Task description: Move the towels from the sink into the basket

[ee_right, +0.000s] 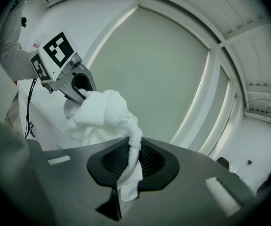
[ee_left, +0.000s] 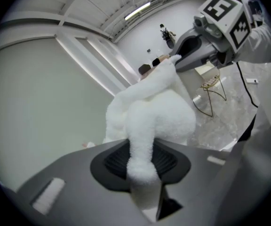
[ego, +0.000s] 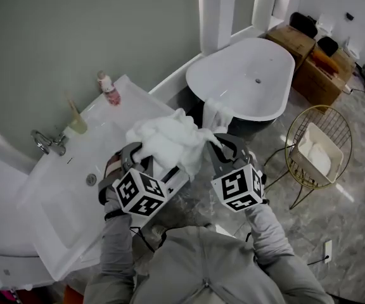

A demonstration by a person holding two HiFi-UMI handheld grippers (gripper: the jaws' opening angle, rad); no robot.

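Towel (ego: 170,141), white terry and bunched into a loose heap, hangs in the air between the two hand-held grippers, lifted clear of the sink (ego: 56,201) and just past its edge, above the marble floor (ego: 334,233).

The left hand-held gripper (ee_left: 142,166) is clamped almost closed on a thick rolled fold of it. The right hand-held gripper (ee_right: 133,166) is pinched fully together on a thin corner, with a short tail of cloth poking out behind the pads.

By the look of it, the towel is light, soft and limp. It should sag and trail wherever it is unsupported and will not slip easily from the ribbed pads. A thick fold, like the one on the left, is the safer place to hold. The thin corner on the right could pull free if the hands spread apart.

In the head view the sink lies at 8 o'clock from the towel, with its faucet (ego: 49,143) at 9 o'clock and a pink bottle (ego: 108,88) at 10 o'clock. A white bathtub (ego: 246,75) stands at 1 o'clock. The gold wire basket (ego: 334,116), already holding folded white cloth, stands on the floor at 3 o'clock, well apart from the towel, so most of the carry seems yet to be made.
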